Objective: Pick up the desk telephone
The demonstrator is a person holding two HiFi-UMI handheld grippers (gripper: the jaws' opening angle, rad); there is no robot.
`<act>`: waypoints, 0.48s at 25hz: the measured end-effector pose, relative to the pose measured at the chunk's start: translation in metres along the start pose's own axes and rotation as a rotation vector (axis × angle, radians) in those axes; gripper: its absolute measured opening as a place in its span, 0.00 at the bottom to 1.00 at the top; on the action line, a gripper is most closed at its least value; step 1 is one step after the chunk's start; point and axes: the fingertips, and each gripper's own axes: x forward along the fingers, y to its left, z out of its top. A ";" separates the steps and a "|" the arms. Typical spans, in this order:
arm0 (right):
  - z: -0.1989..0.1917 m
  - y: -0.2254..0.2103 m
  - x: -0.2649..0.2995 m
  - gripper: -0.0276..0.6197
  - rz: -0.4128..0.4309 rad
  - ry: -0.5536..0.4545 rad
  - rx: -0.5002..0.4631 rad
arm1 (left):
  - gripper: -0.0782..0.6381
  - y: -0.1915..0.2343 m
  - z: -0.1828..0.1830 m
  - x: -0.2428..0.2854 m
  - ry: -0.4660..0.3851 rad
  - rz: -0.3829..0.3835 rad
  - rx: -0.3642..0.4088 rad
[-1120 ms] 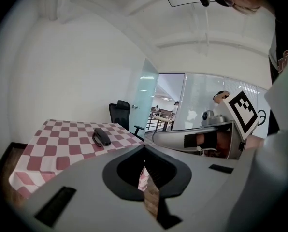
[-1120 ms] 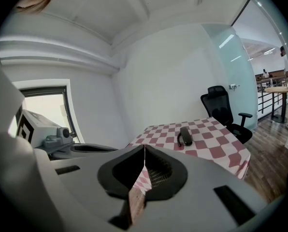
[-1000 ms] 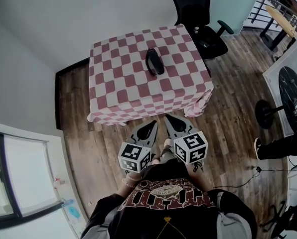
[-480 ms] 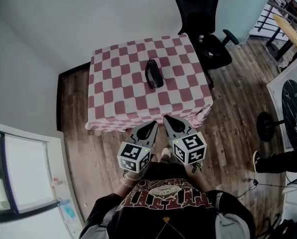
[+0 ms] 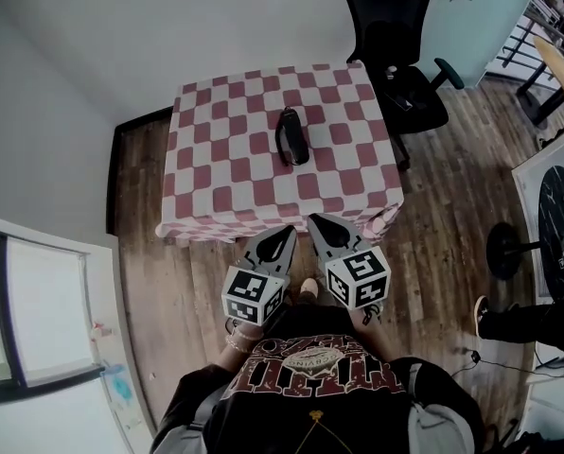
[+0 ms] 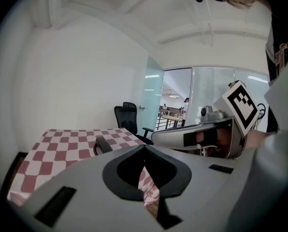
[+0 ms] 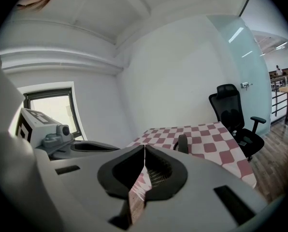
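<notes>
- the desk telephone (image 5: 292,136), a dark elongated unit, is seen lying near the middle of the checked tablecloth (image 5: 216,168), with its long side running away from the person.
- whether a cord is attached cannot be told.
- the left gripper (image 5: 288,232) is held over the floor just short of the table's near edge. its jaws are brought together at the tips, and nothing is held between them.
- the right gripper (image 5: 315,220) is held just beside it, likewise closed tip to tip and empty.
- both grippers are well apart from the telephone, so the step in hand is judged to be the approach.
- the jaws of the picking gripper should be spread before the telephone is reached, wider than its narrow side.
- the telephone is best taken across its short side, near its middle, so that it is not tipped when lifted.
- the pads should be lowered close to the cloth but kept off it, or the fabric may be pinched and dragged along.
- an office chair (image 5: 400,55) stands at the table's far right corner, judged to be out of the line of reach.
</notes>
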 end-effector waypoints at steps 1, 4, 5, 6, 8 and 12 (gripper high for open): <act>0.000 -0.002 0.000 0.08 -0.002 0.001 0.001 | 0.11 0.000 0.002 0.002 0.001 0.004 0.013; 0.001 -0.010 0.000 0.08 -0.014 0.006 0.004 | 0.11 0.003 0.003 0.007 -0.007 0.013 0.014; 0.001 -0.013 0.000 0.08 -0.017 0.008 0.005 | 0.11 0.003 0.002 0.008 -0.009 0.016 0.011; 0.002 -0.015 0.000 0.08 -0.021 0.010 0.007 | 0.11 0.004 0.001 0.010 -0.011 0.017 0.007; 0.001 -0.021 0.000 0.08 -0.030 0.017 0.007 | 0.11 0.006 0.001 0.015 -0.016 0.014 -0.004; 0.002 -0.031 0.008 0.08 -0.060 0.024 -0.010 | 0.11 0.016 0.005 0.025 -0.020 0.003 -0.012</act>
